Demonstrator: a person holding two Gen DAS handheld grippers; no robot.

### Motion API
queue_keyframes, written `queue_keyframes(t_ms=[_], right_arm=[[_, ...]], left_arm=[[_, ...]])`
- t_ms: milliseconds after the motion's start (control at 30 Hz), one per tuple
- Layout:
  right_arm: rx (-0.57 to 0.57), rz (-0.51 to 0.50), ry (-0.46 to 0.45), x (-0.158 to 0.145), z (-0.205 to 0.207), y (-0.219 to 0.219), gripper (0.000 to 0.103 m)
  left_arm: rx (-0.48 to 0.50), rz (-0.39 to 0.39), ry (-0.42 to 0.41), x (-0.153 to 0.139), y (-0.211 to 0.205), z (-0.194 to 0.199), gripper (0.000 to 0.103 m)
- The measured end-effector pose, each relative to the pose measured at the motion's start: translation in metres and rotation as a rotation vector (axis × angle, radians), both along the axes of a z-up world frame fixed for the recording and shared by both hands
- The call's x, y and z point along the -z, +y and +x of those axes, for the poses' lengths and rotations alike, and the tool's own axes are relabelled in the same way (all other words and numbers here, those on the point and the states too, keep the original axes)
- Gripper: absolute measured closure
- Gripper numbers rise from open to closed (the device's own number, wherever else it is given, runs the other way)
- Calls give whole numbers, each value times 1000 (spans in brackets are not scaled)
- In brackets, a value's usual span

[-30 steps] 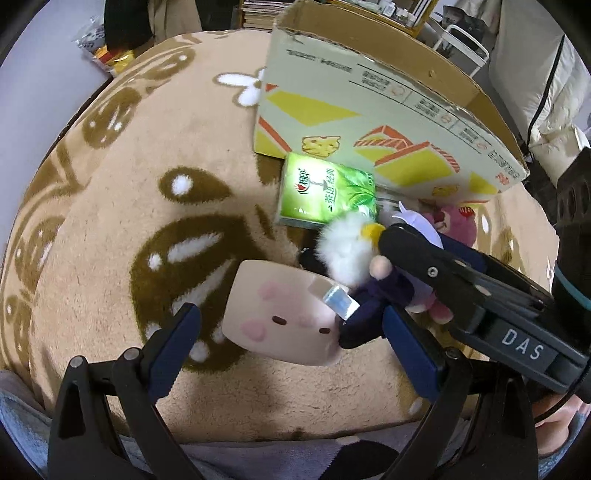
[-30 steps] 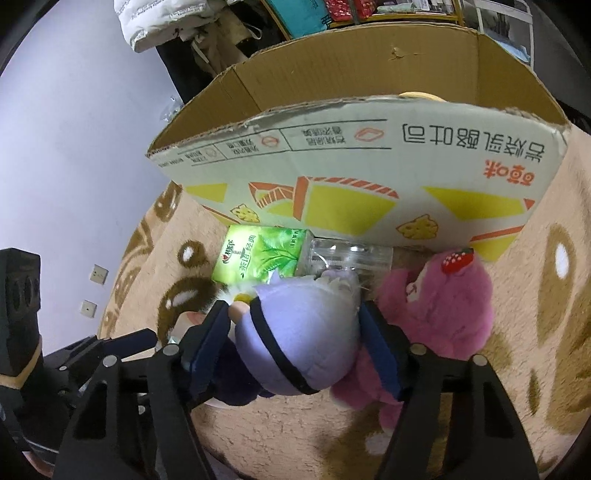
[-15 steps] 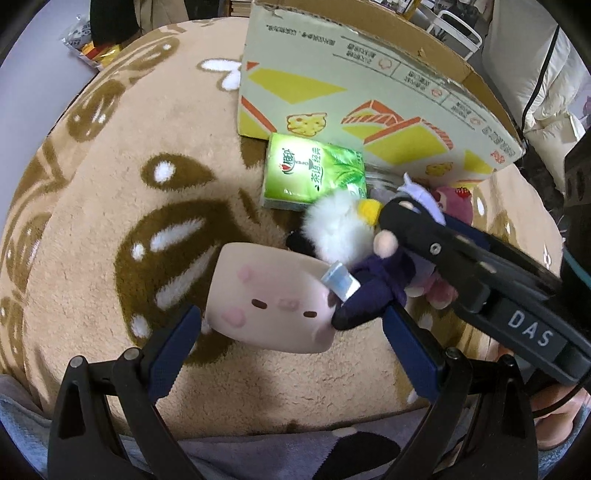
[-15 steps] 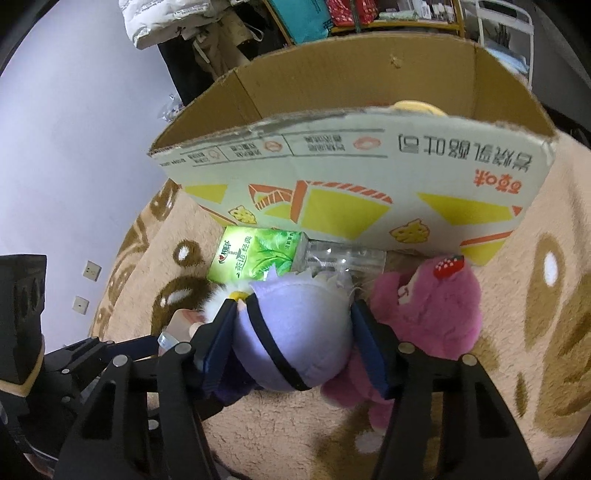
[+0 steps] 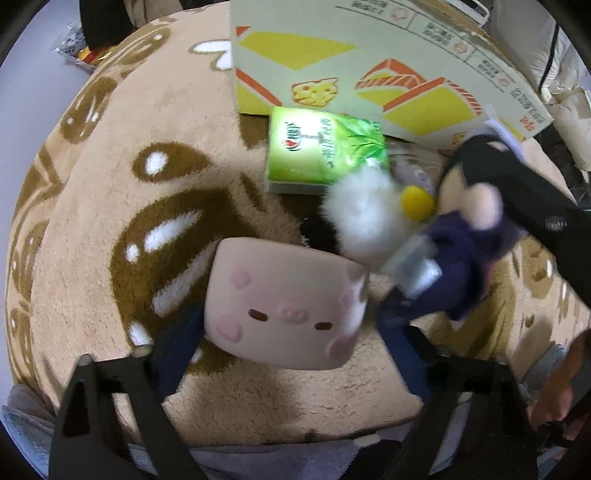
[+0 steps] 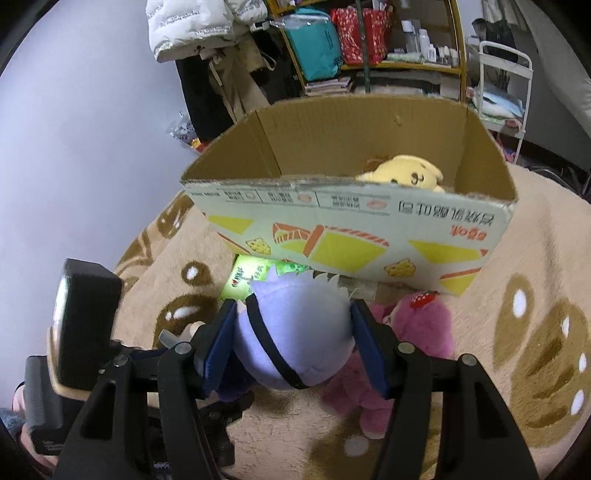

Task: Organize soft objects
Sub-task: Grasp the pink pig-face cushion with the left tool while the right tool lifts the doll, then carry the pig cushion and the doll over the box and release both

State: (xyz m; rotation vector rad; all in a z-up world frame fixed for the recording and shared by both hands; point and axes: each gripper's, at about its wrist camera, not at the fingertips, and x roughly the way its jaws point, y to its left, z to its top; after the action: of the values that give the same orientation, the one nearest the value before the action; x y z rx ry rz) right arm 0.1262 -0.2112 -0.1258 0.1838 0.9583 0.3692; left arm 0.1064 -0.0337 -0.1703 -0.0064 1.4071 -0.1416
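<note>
My right gripper (image 6: 291, 349) is shut on a plush doll with lavender hair (image 6: 295, 332) and holds it off the rug, below the near wall of an open cardboard box (image 6: 351, 229). The doll's dark body (image 5: 450, 266) hangs blurred in the left wrist view. A yellow plush (image 6: 402, 173) lies inside the box. A pink bear plush (image 6: 417, 332) lies on the rug under the doll. My left gripper (image 5: 288, 350) is open, its jaws on either side of a pink square pig plush (image 5: 284, 306) on the rug.
A green tissue pack (image 5: 321, 147) and a clear plastic packet (image 6: 362, 288) lie against the box's front wall. The beige and brown rug (image 5: 110, 184) covers the floor. Shelves with bags (image 6: 351, 37) and a white jacket (image 6: 192, 26) stand behind the box.
My right gripper has lifted the lavender-haired doll off the rug toward the box's rim. My left gripper has moved forward around the pig plush.
</note>
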Motion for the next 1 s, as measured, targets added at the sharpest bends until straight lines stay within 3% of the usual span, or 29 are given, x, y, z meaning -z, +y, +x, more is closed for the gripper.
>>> queue_keyframes(t_ms=[200, 400, 533, 1000], right_arm=[[19, -17, -39, -10, -6, -4, 38], [51, -35, -97, -27, -16, -15, 38], [76, -36, -128, -37, -20, -24, 38], [167, 0, -297, -88, -35, -60, 38]], left_arm=[[-40, -29, -24, -5, 15, 0, 46], [-49, -32, -111, -26, 21, -9, 59], [-53, -38, -195, -48, 23, -18, 60], [-50, -6, -670, -142, 9, -44, 59]])
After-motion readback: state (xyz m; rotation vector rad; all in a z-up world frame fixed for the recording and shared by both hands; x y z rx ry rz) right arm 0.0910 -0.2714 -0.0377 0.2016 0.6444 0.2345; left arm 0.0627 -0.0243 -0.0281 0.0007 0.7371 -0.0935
